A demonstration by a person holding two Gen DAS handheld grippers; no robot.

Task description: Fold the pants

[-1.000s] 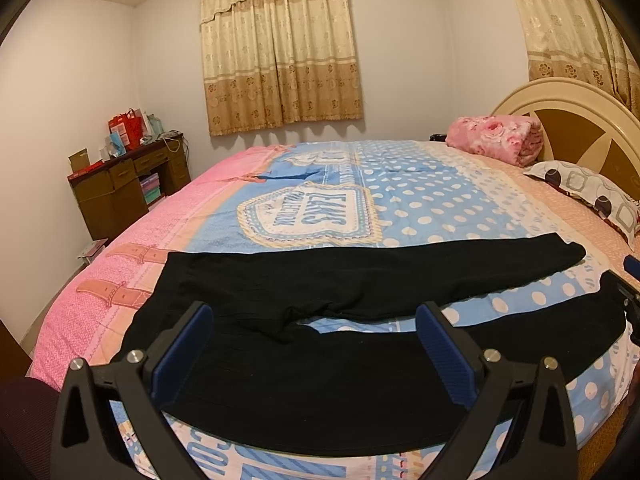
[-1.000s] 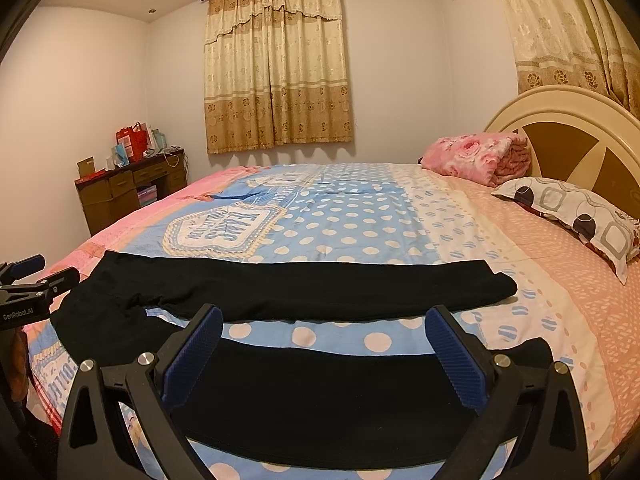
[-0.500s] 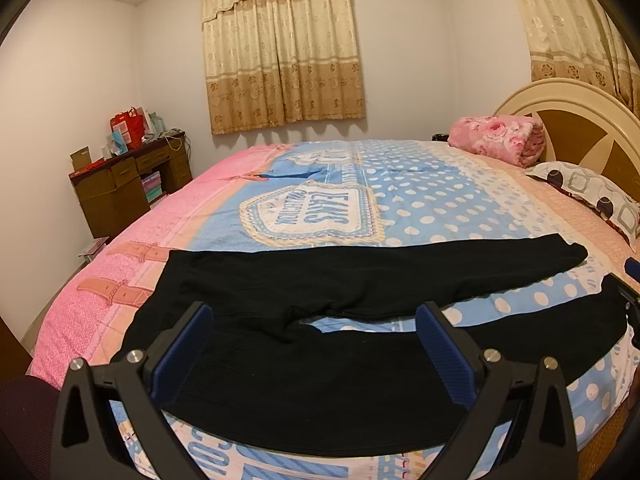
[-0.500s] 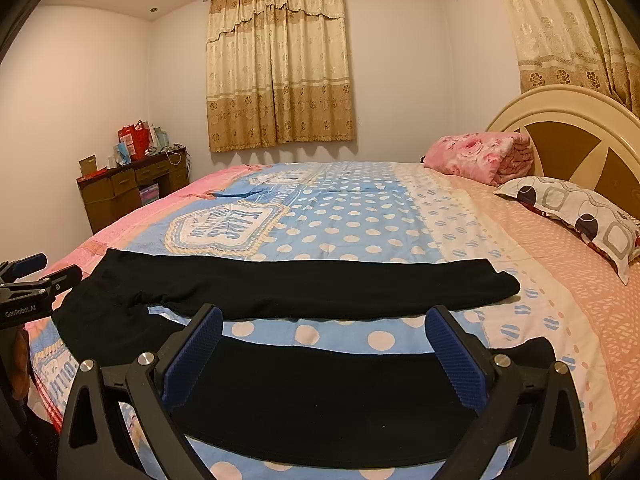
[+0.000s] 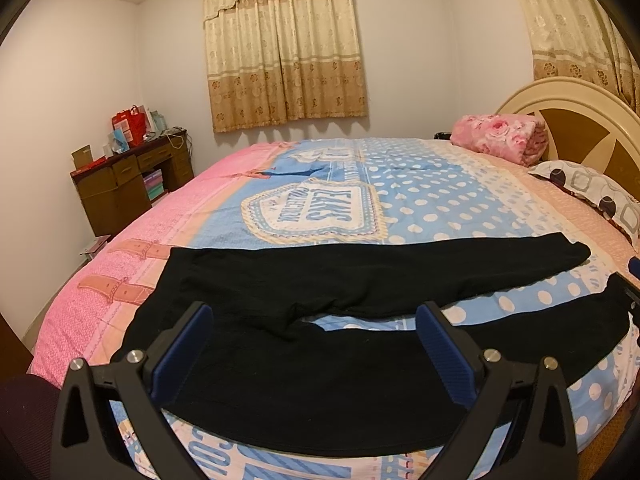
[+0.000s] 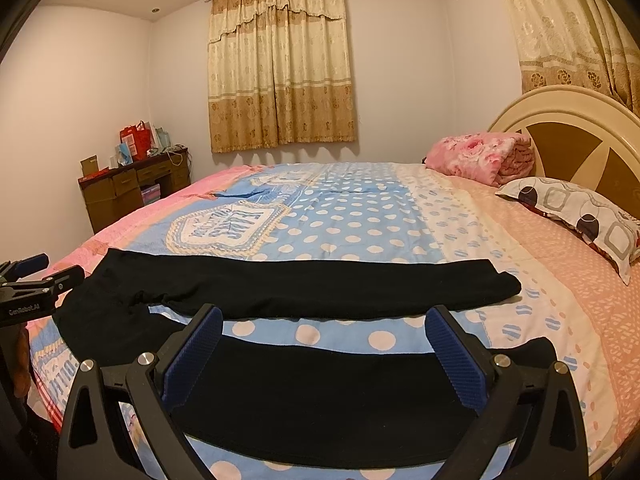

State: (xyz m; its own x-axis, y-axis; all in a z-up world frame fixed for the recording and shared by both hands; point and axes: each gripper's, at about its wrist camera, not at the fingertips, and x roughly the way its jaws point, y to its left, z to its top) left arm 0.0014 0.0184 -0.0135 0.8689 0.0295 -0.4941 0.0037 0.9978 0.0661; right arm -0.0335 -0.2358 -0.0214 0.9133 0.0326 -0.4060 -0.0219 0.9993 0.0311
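With both pairs of blue-padded fingers spread wide and holding nothing, my left gripper (image 5: 312, 354) hangs over the waist end of the black knit pants (image 5: 320, 340) while my right gripper (image 6: 322, 354) hangs over the near leg toward its cuff. Spread flat just below and ahead of me on the polka-dot bedspread (image 6: 360, 216), the pants run crosswise, long axis left to right. Their far leg lies beyond the near one, so I judge the near leg folds away from me.

black pants (image 6: 304, 292) flat on bed (image 6: 400, 208), claw (image 6: 324, 344) agape

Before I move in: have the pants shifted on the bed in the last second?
No. The black pants lie spread the same against the polka-dot bedspread.
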